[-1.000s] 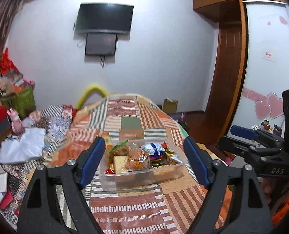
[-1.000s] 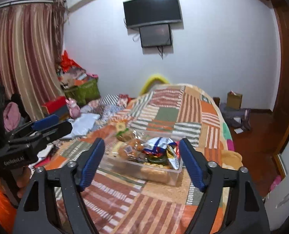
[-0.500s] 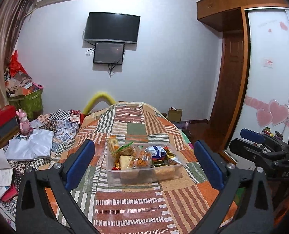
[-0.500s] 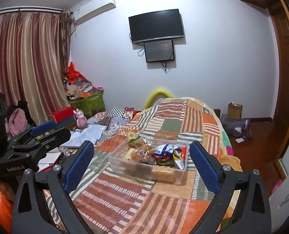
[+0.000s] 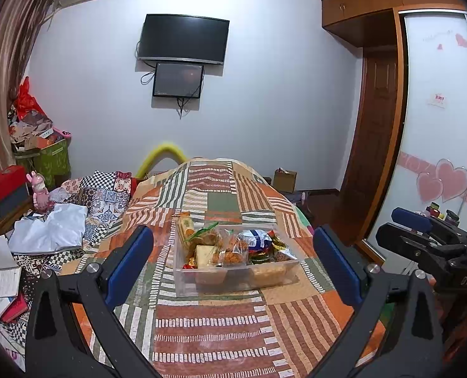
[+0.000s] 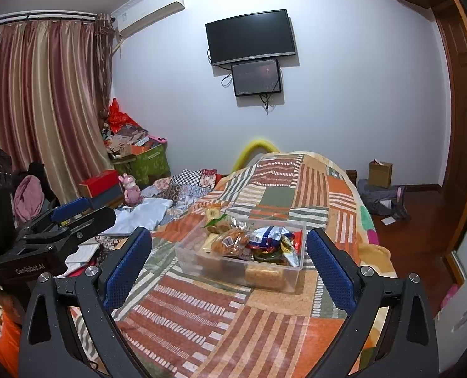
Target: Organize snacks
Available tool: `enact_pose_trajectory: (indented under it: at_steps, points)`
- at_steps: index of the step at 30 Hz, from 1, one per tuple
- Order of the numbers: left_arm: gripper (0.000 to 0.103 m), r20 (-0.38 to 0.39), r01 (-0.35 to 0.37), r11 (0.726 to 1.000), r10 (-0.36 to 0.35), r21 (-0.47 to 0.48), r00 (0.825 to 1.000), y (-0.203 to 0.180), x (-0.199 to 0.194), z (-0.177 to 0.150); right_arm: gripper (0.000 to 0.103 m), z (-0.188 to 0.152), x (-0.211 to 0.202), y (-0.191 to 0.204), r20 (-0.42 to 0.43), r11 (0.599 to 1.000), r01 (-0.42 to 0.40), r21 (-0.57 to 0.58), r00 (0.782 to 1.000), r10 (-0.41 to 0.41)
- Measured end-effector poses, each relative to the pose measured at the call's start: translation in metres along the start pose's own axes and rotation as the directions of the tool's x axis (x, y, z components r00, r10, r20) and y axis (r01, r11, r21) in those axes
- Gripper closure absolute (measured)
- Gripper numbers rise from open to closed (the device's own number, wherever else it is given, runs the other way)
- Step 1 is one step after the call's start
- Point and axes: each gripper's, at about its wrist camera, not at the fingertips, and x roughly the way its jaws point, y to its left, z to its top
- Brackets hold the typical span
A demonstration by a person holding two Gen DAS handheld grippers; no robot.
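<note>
A clear plastic box full of wrapped snacks sits on the patchwork bedspread; it also shows in the right wrist view. My left gripper is open and empty, held back from the box with its blue pads level with the box's sides. My right gripper is open and empty too, also back from the box. In the left wrist view the right gripper shows at the right edge. In the right wrist view the left gripper shows at the left.
A snack packet leans at the box's far left corner. Folded white cloth and quilts lie left of the bed. A pink figurine, boxes and a green bin stand by the curtain. A wardrobe is at the right.
Both grippers have pulled back and risen from the box, so it looks smaller and farther. Both jaws have opened wider.
</note>
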Motion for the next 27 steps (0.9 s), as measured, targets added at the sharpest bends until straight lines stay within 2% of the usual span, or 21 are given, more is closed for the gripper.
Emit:
enact_pose_trajectory:
  at_steps: [27]
  points:
    - [0.000, -0.018, 0.014, 1.000, -0.014, -0.005, 1.000, 0.0018, 0.0044, -0.0017, 0.004, 0.0004, 0.0021, 0.0000, -0.004, 1.000, -0.005, -0.002, 1.000, 0.005]
